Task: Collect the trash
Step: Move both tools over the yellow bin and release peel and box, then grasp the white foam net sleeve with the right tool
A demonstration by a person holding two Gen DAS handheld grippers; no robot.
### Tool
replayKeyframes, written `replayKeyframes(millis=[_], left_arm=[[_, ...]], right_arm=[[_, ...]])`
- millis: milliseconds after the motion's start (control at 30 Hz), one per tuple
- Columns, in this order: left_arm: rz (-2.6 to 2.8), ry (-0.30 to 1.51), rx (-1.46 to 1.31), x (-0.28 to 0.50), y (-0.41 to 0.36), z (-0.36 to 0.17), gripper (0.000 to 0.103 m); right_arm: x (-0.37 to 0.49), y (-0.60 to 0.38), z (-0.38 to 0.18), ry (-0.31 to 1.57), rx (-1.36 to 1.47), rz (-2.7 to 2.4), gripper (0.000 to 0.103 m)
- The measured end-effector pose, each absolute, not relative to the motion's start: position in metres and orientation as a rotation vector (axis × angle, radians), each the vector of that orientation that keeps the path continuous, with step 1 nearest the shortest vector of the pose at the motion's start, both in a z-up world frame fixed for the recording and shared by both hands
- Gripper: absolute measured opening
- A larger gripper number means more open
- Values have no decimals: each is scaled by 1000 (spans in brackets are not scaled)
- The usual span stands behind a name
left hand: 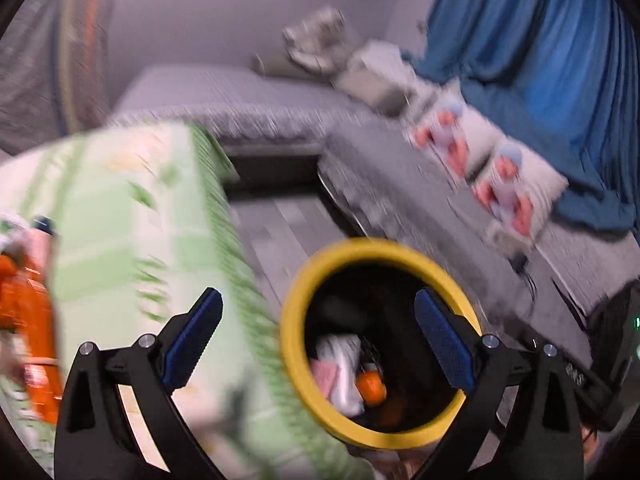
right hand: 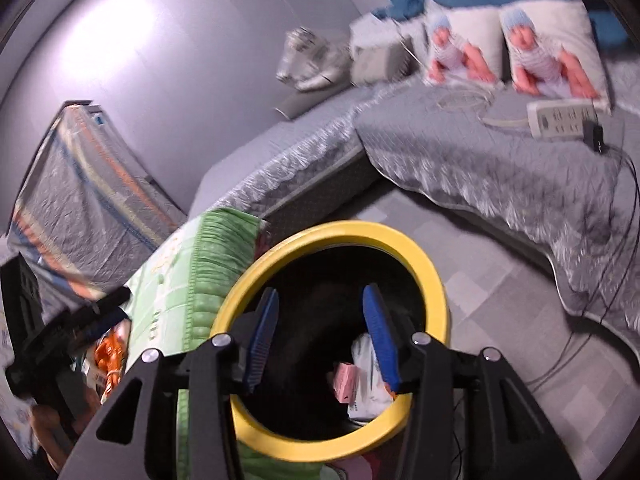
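Note:
A bin with a yellow rim [left hand: 289, 332] stands on the floor beside a table under a green cloth [left hand: 120, 220]. Inside the bin lie a white wrapper [left hand: 342, 372], a pink packet [left hand: 323, 378] and something orange [left hand: 371, 388]. My left gripper [left hand: 318, 300] hangs over the bin's left rim, its blue pads wide apart and empty. In the right wrist view my right gripper [right hand: 321, 292] hovers over the bin's mouth [right hand: 434, 280], jaws partly apart with nothing between them. The white wrapper [right hand: 362, 354] and pink packet [right hand: 346, 380] show below it.
Orange packaging [left hand: 24, 320] and other litter lie on the green-clothed table [right hand: 168, 280]. Grey quilted beds [right hand: 480, 160] fill the corner, with baby-print cushions [right hand: 552, 52], a power strip [right hand: 560, 118] and cables trailing to the tiled floor [right hand: 500, 300]. A blue curtain [left hand: 540, 60] hangs behind.

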State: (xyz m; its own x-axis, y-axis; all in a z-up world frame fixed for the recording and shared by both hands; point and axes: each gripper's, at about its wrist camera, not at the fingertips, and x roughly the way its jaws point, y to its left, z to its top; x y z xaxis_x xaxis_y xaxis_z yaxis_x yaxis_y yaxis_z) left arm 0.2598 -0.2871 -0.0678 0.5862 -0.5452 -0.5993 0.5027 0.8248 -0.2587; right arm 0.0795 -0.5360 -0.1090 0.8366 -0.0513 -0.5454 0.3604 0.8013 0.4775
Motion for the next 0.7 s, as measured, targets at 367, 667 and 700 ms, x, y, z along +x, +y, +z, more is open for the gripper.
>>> replayKeyframes(millis=[367, 667, 700], left_arm=[[-466, 401, -147, 192, -111, 27, 95], [-85, 330, -114, 142, 65, 20, 95], [-47, 329, -121, 139, 80, 17, 95]], right_arm=[[86, -380, -48, 481, 307, 252, 48], [112, -163, -41, 659, -7, 806, 60], [113, -145, -42, 681, -34, 836, 60]])
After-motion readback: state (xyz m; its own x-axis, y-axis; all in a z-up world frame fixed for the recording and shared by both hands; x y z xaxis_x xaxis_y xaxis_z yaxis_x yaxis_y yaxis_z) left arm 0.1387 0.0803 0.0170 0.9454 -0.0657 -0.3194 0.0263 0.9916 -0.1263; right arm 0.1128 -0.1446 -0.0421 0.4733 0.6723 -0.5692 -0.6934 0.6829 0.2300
